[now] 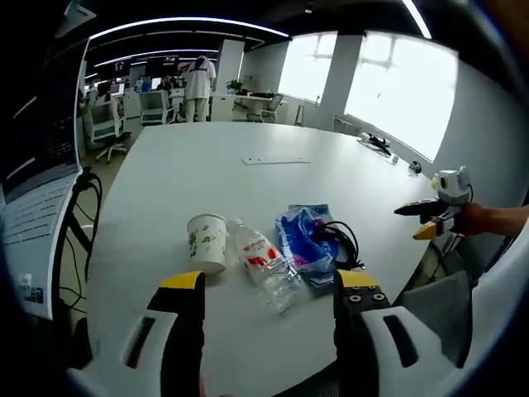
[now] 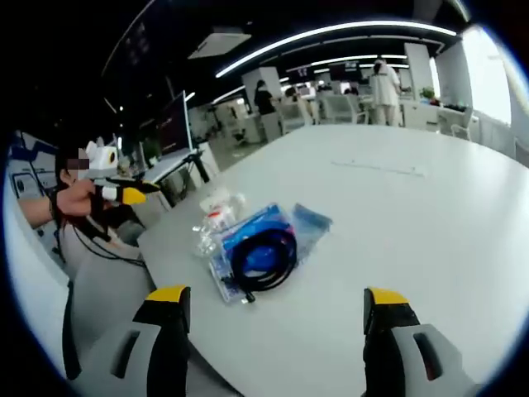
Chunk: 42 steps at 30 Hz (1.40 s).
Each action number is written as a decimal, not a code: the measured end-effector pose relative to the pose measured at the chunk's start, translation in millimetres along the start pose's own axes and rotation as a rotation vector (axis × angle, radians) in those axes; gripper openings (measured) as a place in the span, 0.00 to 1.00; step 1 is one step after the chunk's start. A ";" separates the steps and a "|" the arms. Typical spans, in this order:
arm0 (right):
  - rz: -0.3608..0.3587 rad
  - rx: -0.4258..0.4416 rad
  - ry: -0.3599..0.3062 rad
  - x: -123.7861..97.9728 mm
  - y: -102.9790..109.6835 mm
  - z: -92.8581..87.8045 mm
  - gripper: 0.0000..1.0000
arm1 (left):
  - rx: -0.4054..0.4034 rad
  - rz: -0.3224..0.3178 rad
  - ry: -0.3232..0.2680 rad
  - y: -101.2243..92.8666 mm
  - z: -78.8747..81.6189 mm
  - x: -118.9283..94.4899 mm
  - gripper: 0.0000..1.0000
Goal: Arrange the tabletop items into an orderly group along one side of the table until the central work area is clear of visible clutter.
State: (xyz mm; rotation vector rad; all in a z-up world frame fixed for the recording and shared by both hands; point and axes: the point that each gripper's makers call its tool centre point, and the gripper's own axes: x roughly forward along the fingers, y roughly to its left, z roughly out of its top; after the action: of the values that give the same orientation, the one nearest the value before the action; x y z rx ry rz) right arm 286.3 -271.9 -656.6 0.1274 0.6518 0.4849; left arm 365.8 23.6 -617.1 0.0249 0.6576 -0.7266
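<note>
On white table, cup, bottle, cabled blue pouch; both grippers agape

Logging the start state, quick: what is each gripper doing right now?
Left gripper: open, holding nothing, above the table's near edge.
Right gripper: open, holding nothing.

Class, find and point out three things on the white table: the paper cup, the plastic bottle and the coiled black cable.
paper cup (image 1: pixel 207 241), left gripper view, on its side wall.
plastic bottle (image 1: pixel 263 263), left gripper view, on its red label.
black cable (image 2: pixel 264 258), right gripper view, on the coil's lower loop.
</note>
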 end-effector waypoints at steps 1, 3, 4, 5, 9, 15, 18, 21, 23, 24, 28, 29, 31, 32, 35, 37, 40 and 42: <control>0.000 0.000 0.000 0.5 -0.2 0.5 0.88 | -0.002 -0.001 -0.002 0.2 0.4 0.2 0.63; -0.001 0.002 -0.002 1.2 0.0 1.6 0.88 | -0.003 -0.002 -0.003 -0.5 1.1 0.5 0.63; 0.000 0.003 -0.002 1.6 0.3 1.8 0.88 | -0.003 -0.003 -0.002 -0.8 1.4 0.9 0.63; 0.001 0.004 -0.001 1.9 0.6 1.7 0.88 | -0.002 -0.005 -0.002 -0.9 1.4 1.5 0.63; 0.002 0.005 -0.001 3.1 1.6 2.3 0.87 | -0.001 -0.008 0.000 -1.7 1.4 2.3 0.63; 0.004 0.014 -0.009 4.0 3.2 4.4 0.87 | -0.003 -0.009 0.001 -3.5 1.7 2.5 0.63; 0.007 0.017 -0.009 4.7 5.6 4.6 0.86 | -0.006 -0.008 0.000 -3.1 2.0 2.4 0.63; 0.015 0.018 -0.006 5.1 8.2 3.7 0.86 | -0.007 -0.007 -0.001 -2.9 2.3 2.2 0.62; 0.018 0.018 -0.004 5.6 10.1 3.3 0.85 | -0.010 -0.007 -0.002 -3.1 2.8 2.0 0.62; 0.020 0.018 -0.005 5.7 11.0 3.7 0.85 | -0.012 -0.006 -0.003 -3.1 3.0 1.9 0.62; 0.026 0.019 -0.010 7.0 14.9 8.0 0.85 | -0.024 -0.004 -0.007 -3.0 3.9 0.8 0.62; 0.026 0.019 -0.012 7.5 14.9 8.7 0.85 | -0.028 -0.003 -0.010 -3.2 4.6 0.4 0.62; 0.027 0.021 -0.017 8.2 16.1 10.4 0.85 | -0.035 -0.002 -0.014 -3.5 5.4 -0.2 0.62; 0.028 0.021 -0.017 8.2 16.5 10.7 0.85 | -0.037 -0.002 -0.013 -3.7 5.1 -0.3 0.62; 0.032 0.019 -0.014 9.0 19.3 11.1 0.84 | -0.037 -0.004 -0.008 -4.8 3.6 -0.7 0.62; 0.035 0.020 -0.012 9.1 20.9 11.5 0.84 | -0.035 -0.006 -0.003 -5.8 2.9 -1.3 0.62; 0.035 0.024 -0.017 9.1 22.3 13.8 0.83 | -0.040 -0.007 -0.004 -6.7 3.4 -2.7 0.62; 0.032 0.027 -0.022 8.8 22.9 15.8 0.83 | -0.041 -0.005 0.000 -5.9 2.9 -3.2 0.62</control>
State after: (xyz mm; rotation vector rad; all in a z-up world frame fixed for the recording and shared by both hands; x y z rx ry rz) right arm 293.0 -247.0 -642.9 0.1688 0.6359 0.5049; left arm 362.0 20.4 -611.8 -0.0146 0.6723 -0.7176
